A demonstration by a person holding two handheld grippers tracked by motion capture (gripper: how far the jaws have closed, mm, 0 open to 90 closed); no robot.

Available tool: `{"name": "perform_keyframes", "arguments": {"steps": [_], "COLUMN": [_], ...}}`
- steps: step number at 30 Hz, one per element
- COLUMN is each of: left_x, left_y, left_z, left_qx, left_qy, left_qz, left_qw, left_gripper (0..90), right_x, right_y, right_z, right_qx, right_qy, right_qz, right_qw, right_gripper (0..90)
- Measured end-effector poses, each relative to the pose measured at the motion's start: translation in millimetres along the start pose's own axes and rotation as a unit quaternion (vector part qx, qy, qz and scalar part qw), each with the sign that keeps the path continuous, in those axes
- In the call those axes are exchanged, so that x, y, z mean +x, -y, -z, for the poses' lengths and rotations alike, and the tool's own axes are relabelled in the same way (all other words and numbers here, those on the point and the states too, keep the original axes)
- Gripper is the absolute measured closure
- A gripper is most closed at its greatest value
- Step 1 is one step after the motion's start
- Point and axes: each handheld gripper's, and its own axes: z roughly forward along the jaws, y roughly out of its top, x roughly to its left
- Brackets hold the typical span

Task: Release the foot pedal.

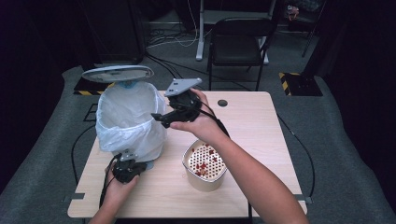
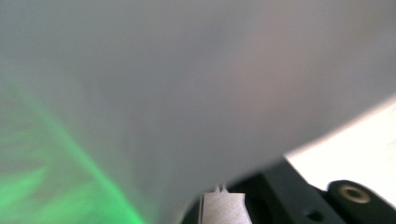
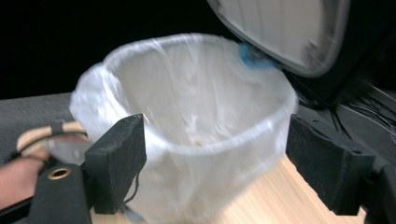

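On the wooden table stands a small bin lined with a white plastic bag, its grey lid tipped up and open at the far rim. The left gripper sits low at the bin's near side, and its own view is pressed right against the white plastic. Its jaws appear to be drawn together (whether they pinch a fold of the bag or the bin's foot pedal is hidden by the liner). It seems to be holding the bin steady or keeping the lid up.

The right gripper hangs at the bin's right rim, its 2 black jaws standing wide apart with nothing between the pads. In its own view the bag's mouth lies straight ahead, framed between the jaws, and the lid rises behind it. The slight blur suggests the hand is in motion.

Near the person's right forearm stands a cream container with a perforated strainer insert, red scraps scattered on the insert. It is well apart from the bin, toward the table's near right.

The step in hand looks like emptying scraps into the bin, with the right gripper free just beside the opening. The next move probably calls for the right gripper to come back to the strainer, close on its rim, carry it over the bag's mouth and tip it, while the left gripper keeps the bin still.
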Motion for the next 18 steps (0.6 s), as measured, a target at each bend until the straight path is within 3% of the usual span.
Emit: {"name": "perform_keyframes", "arguments": {"steps": [1, 2, 4, 5, 6, 7, 9, 10, 12, 13, 15, 17, 18], "left_x": [0.0, -4.2, -6.7, -3.4, -4.8, -11.1, -11.1, -13.9, -15.6, -12.4, -9.7, -11.3, -14.2], "left_y": [-0.1, 0.6, -0.4, -1.3, -1.9, -2.1, -2.7, -3.1, -3.3, -4.1, -5.4, -4.5, -3.5], "left_z": [2.2, 2.8, 3.9, 5.7, 6.9, 5.9, 11.9, 13.9, 16.7, 20.5, 24.3, 26.9, 26.9], "left_qx": [0.01, 0.004, -0.004, 0.003, -0.009, -0.04, -0.041, -0.054, -0.055, -0.045, -0.05, -0.055, -0.06], "left_qy": [-0.011, -0.004, -0.003, -0.002, 0.004, 0.023, 0.018, 0.01, 0.007, 0.012, 0.011, 0.02, 0.022], "left_qz": [-0.011, 0.011, 0.02, 0.002, 0.009, 0.042, 0.034, 0.054, 0.055, 0.028, 0.008, 0.022, 0.042], "left_qw": [0.9998, 0.9999, 0.9998, 1.0, 0.9999, 0.998, 0.9984, 0.997, 0.9969, 0.9985, 0.9987, 0.9981, 0.9971], "left_gripper": [86.9, 84.7, 81.0, 79.4, 77.0, 74.3, 70.3, 68.7, 62.9, 62.1, 59.5, 57.8, 57.3], "right_x": [-0.8, -2.1, -4.3, -5.1, -6.0, -6.8, -8.6, -9.8, -12.4, -12.9, -14.0, -14.8, -15.2], "right_y": [3.8, 10.3, 20.4, 25.1, 28.4, 33.9, 41.8, 45.7, 54.9, 58.0, 66.9, 77.0, 82.4], "right_z": [3.7, 9.4, 17.5, 21.1, 24.1, 29.8, 38.4, 42.6, 50.9, 53.2, 60.0, 67.1, 70.6], "right_qx": [0.002, 0.006, 0.017, 0.019, 0.02, 0.021, 0.022, 0.021, 0.02, 0.017, 0.018, 0.02, 0.021], "right_qy": [0.001, 0.007, 0.012, 0.017, 0.022, 0.027, 0.031, 0.035, 0.041, 0.047, 0.057, 0.063, 0.066], "right_qz": [-0.003, -0.005, -0.006, -0.007, -0.004, -0.007, -0.013, -0.013, -0.021, -0.024, -0.031, -0.045, -0.048], "right_qw": [1.0, 0.9999, 0.9998, 0.9997, 0.9996, 0.9994, 0.9992, 0.9991, 0.9987, 0.9985, 0.9977, 0.9968, 0.9964], "right_gripper": [20.2, 20.8, 21.3, 21.7, 22.0, 22.2, 22.4, 22.5, 22.5, 22.5, 22.4, 22.2, 22.2]}}
